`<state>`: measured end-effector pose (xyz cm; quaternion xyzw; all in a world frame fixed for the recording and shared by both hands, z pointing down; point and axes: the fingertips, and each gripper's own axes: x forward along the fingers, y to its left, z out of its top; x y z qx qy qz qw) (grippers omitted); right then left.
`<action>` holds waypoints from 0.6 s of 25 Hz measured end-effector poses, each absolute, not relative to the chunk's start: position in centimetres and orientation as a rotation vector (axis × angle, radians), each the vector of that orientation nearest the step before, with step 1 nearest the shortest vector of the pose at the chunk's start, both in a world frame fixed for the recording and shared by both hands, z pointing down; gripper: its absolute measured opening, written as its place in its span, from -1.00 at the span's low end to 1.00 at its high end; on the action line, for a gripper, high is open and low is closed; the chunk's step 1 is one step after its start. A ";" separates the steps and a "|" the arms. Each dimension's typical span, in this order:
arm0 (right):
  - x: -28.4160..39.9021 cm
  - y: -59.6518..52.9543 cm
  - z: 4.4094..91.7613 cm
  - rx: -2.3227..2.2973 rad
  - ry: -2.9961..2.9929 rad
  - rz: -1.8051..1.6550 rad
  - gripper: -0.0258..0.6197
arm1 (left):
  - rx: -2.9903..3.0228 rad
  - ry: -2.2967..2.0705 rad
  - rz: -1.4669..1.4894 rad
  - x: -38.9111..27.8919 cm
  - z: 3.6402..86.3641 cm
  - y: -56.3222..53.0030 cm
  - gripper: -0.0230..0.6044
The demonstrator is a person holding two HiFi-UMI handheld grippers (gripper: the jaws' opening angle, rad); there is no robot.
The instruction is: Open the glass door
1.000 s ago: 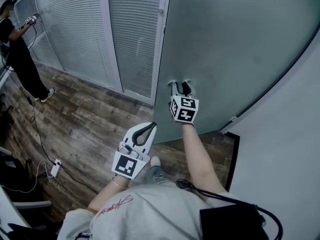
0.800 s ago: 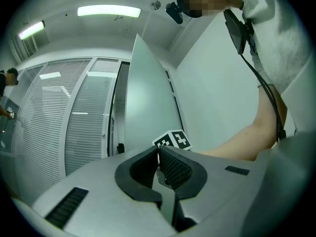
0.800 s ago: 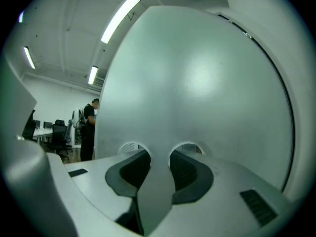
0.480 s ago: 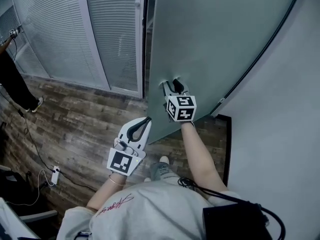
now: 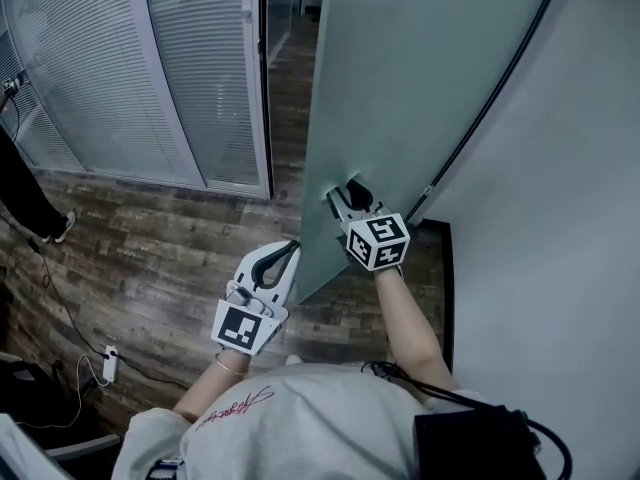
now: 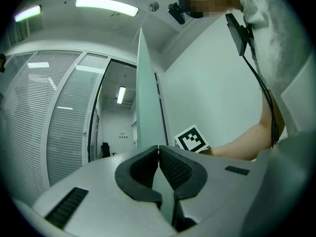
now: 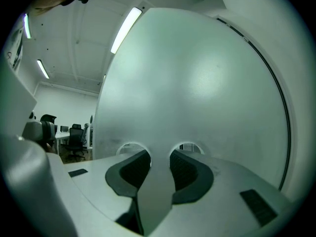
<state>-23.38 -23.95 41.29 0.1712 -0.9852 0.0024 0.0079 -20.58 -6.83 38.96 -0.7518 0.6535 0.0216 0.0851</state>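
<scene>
The frosted glass door (image 5: 420, 78) stands ajar, its free edge away from the frame post (image 5: 256, 98). My right gripper (image 5: 343, 190) points level at the door's lower part, near the free edge. Its two fingertips rest against the glass. The right gripper view shows the right gripper (image 7: 160, 154) open, with only the bare door (image 7: 197, 83) in the gap. My left gripper (image 5: 288, 248) hangs lower, to the left of the door's edge, shut and empty. In the left gripper view the left gripper (image 6: 158, 149) has its pads meeting, and the door (image 6: 145, 98) is seen edge-on.
A partition with blinds (image 5: 150, 78) runs along the left. A white wall (image 5: 560, 218) stands close on the right. The floor is dark wood planks (image 5: 150, 258). A power strip (image 5: 110, 365) and its cable lie at lower left. Another person's leg (image 5: 30, 208) shows at the left edge.
The door has swung further away from the frame post and the gap has widened. My right gripper has stayed on the glass, moving with it. The left gripper has followed forward.
</scene>
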 end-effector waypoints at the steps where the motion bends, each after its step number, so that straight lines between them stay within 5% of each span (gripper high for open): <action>1: -22.6 -23.6 41.2 0.524 -3.082 0.006 -0.52 | -2.246 1.950 0.065 -20.3 39.0 -6.7 -0.85; 15: -12.1 -19.9 41.5 0.356 -3.096 0.013 -0.52 | -2.310 1.923 0.043 -13.6 40.8 -6.9 -0.85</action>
